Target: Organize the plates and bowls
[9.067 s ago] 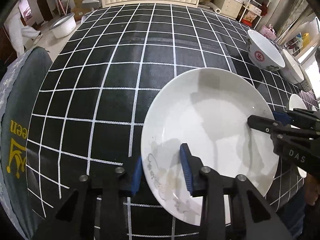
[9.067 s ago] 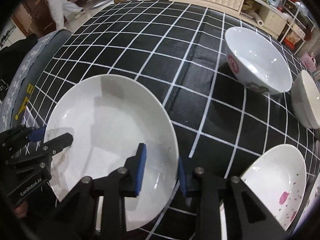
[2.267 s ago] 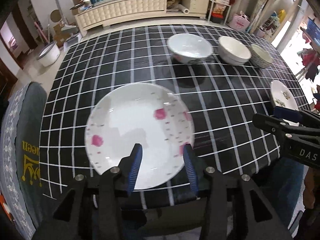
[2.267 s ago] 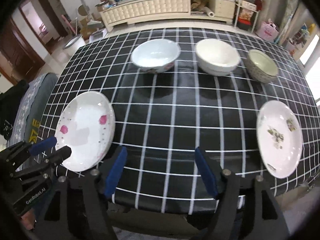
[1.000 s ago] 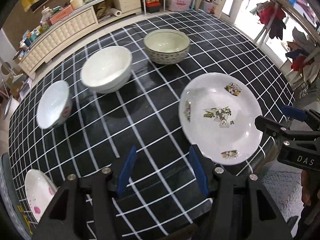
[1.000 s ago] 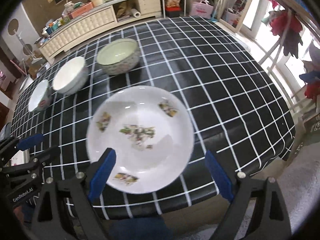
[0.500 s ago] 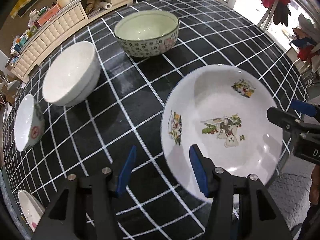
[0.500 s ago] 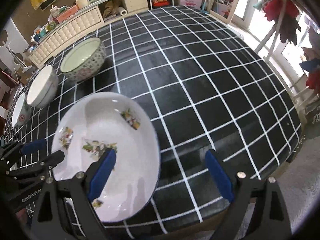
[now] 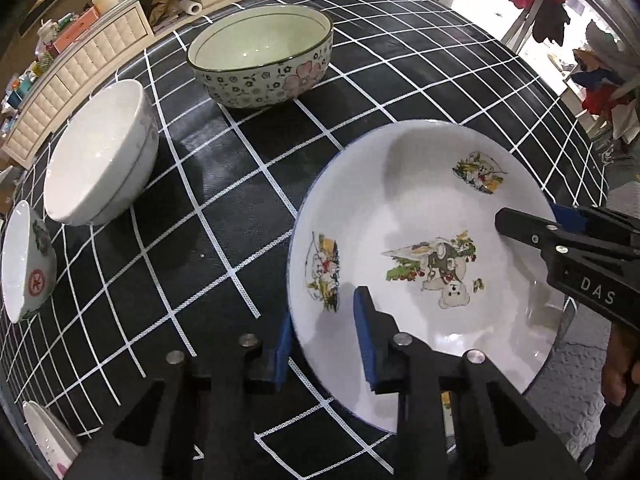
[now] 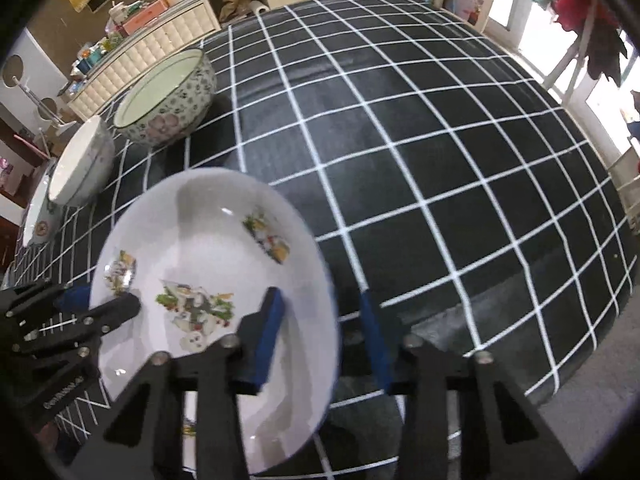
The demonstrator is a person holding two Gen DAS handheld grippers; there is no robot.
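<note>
A white plate with cartoon pictures [image 9: 420,232] sits on the black checked tablecloth [image 9: 224,216], also in the right wrist view [image 10: 200,264]. My left gripper [image 9: 322,340] straddles its left rim, one blue pad inside, one outside, jaws partly closed. My right gripper [image 10: 320,332] straddles the opposite rim the same way. It also shows in the left wrist view [image 9: 560,232]. Whether either pad presses the rim I cannot tell. A flowered bowl [image 9: 262,56], a white bowl [image 9: 98,152] and a red-marked bowl [image 9: 28,264] stand behind.
A pink-spotted plate [image 9: 48,440] peeks in at the lower left table edge. The table's right edge [image 10: 580,320] drops to the floor. A white cabinet [image 10: 152,36] with clutter stands beyond the table.
Both grippers moved from the pink-spotted plate across to the cartoon plate, came in low, and narrowed their jaws around its opposite rims.
</note>
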